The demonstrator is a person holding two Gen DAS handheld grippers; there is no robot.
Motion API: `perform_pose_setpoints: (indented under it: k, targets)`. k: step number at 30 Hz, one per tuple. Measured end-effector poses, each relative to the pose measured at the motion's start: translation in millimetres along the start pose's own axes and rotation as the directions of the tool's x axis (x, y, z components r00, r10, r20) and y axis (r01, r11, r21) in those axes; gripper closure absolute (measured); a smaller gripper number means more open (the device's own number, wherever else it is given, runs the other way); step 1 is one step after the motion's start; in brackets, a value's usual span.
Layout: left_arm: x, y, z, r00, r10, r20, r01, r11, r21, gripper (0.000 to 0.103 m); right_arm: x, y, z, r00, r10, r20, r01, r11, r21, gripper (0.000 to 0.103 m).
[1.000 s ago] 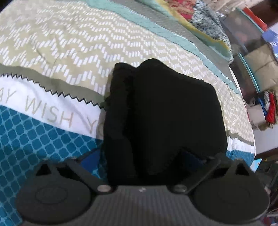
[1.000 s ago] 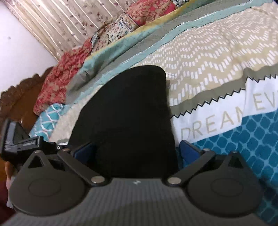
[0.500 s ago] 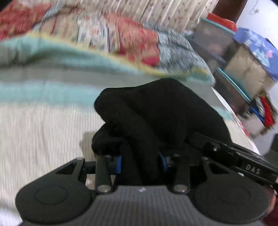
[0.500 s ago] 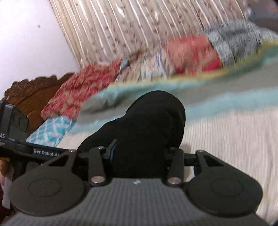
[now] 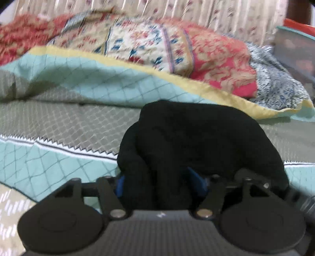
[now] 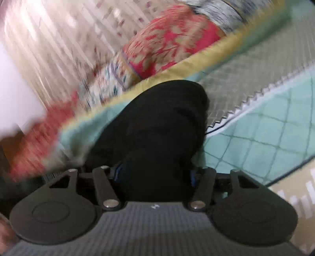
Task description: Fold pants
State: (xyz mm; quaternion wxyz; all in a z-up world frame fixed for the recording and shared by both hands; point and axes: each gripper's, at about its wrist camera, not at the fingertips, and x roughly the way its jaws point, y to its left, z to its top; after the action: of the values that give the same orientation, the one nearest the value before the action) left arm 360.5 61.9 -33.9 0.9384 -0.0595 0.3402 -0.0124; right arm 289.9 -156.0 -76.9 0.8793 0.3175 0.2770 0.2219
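Note:
The black pants (image 5: 196,137) are a thick folded bundle that bulges out ahead of both grippers, over the grey and teal bands of the quilt (image 5: 65,122). My left gripper (image 5: 158,183) has its blue pads (image 5: 120,185) against the bundle, which fills the gap between the jaws, and the jaws are opening. In the right wrist view the pants (image 6: 163,122) run forward from my right gripper (image 6: 154,173). Its jaws are opening too, with cloth packed between the pads (image 6: 118,170). The fingertips are buried in cloth. Both views are blurred by motion.
A red and cream patterned blanket (image 5: 177,45) and a grey patterned pillow (image 5: 275,84) lie along the far side of the bed, before a striped curtain (image 5: 226,17). Storage boxes (image 5: 295,49) stand at the right. Brown wood (image 6: 11,141) shows at the left.
Both grippers closed on the folded pants and carried them from the lettered blue end of the quilt to the teal and grey bands by the pillows. Their jaws have since widened a little.

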Motion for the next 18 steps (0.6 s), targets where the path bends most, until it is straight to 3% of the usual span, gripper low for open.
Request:
perform_pose_setpoints:
  k: [2,4,6,8,10,13,18]
  targets:
    - [1.2,-2.6,-0.8,1.0,0.028,0.008,-0.027,1.0,-0.014,0.021,-5.7,-4.6,-0.5,1.0,0.024,0.008,-0.024,1.0,0.01,0.043]
    - [-2.1,2.5,2.2,0.999,0.047,-0.015,-0.048,0.997,-0.059,0.017,-11.1,2.1,-2.8,1.0,0.006,0.011,-0.005,1.0,-0.021,0.039]
    - [-8.5,3.5,9.1,0.997,0.065,-0.048,-0.069,0.994,-0.085,0.018,-15.1,5.5,-2.4,1.0,-0.019,0.011,0.02,0.999,-0.035,0.035]
    - [-29.0,2.9,12.0,0.994,0.081,-0.076,-0.088,0.991,-0.102,0.027,-19.4,10.3,-1.2,0.998,-0.058,0.005,0.058,0.997,-0.042,0.033]
    - [-54.6,4.7,9.6,0.992,0.084,-0.091,-0.094,0.989,-0.116,0.028,-29.3,25.7,-2.9,0.991,-0.127,0.048,0.13,0.989,-0.071,0.024]
    - [-98.2,4.6,-2.1,0.994,0.062,-0.085,-0.072,0.99,-0.123,0.027,-74.5,42.1,-24.9,0.981,-0.168,0.095,0.177,0.98,-0.095,0.023]
    - [-165.3,-7.6,-43.1,0.986,0.125,-0.107,-0.129,0.991,-0.028,0.027,-153.5,69.4,-66.7,0.972,-0.217,0.095,0.227,0.968,-0.11,0.023]
